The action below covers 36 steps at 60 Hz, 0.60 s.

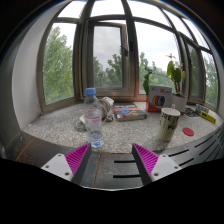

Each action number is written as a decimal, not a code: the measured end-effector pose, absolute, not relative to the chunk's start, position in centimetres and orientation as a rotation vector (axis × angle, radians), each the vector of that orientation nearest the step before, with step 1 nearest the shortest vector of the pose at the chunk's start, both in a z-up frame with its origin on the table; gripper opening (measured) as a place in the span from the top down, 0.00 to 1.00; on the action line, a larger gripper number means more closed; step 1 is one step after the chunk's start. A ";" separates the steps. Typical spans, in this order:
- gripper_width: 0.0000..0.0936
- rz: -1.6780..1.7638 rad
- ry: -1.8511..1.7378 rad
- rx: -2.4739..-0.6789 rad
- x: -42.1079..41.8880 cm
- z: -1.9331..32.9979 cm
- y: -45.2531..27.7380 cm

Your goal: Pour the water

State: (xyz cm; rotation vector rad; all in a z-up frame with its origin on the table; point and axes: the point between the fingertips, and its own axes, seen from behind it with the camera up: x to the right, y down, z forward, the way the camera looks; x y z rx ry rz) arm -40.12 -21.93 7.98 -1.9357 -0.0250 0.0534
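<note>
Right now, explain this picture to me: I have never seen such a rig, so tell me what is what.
This is one view, from a camera riding on a hand-held two-finger gripper. A person carries it; no robot arm. The two pink-padded fingers at the bottom stand open, holding nothing. Beyond them, on a speckled stone window ledge, stand a clear plastic water bottle with a blue cap and a pale patterned paper cup. Behind are a small potted plant and other clutter too small to name.
</note>
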 end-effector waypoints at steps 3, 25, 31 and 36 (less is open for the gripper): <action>0.11 0.065 -0.049 -1.908 -42.2 8.3 -19.5; 0.37 0.032 -0.085 -1.804 -47.6 7.5 -5.7; 0.52 0.060 -0.094 -1.775 -47.9 7.7 -5.0; 0.61 0.073 -0.093 -1.773 -47.9 7.7 -5.0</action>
